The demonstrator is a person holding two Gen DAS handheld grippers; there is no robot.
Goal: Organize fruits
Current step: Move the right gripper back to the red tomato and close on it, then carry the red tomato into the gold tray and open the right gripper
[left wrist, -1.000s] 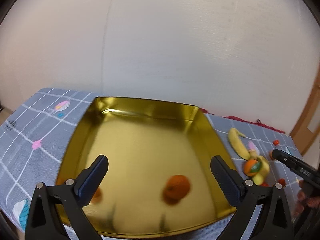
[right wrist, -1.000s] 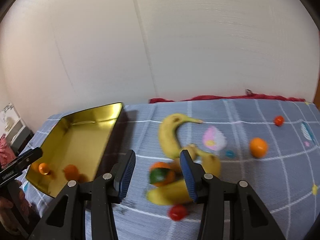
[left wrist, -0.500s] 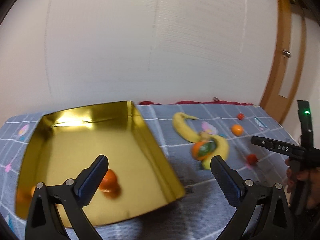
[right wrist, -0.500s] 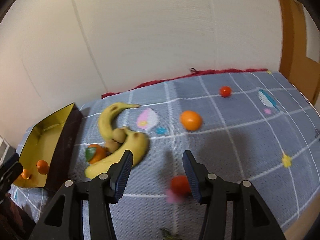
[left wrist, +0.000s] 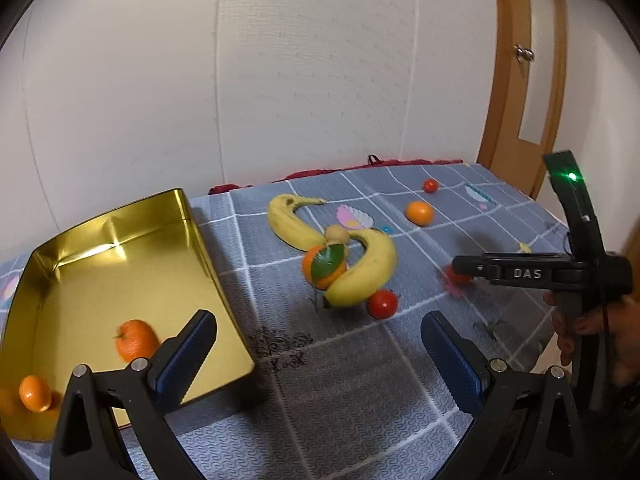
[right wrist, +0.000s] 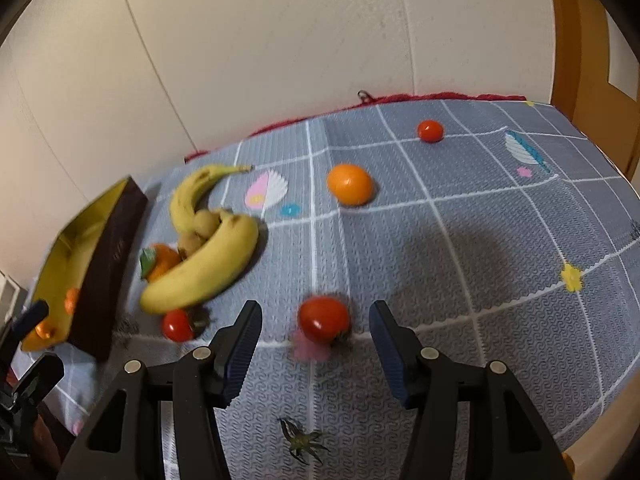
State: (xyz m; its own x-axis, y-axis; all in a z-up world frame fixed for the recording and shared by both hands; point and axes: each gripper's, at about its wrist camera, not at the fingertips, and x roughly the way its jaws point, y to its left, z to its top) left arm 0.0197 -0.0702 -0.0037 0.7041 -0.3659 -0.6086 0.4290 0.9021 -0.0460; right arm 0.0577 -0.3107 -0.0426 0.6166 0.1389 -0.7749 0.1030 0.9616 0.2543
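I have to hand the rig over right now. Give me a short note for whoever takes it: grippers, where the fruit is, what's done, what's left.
Left gripper: open, empty, above the near right corner of the gold tray.
Right gripper: open, empty, lined up on a red tomato lying on the grey cloth; not gripped yet.
Done: two oranges in the tray.
Left on the cloth: two bananas with a leaf-topped orange and small tan fruits between them, a tomato beside them, a lone orange, a far tomato.
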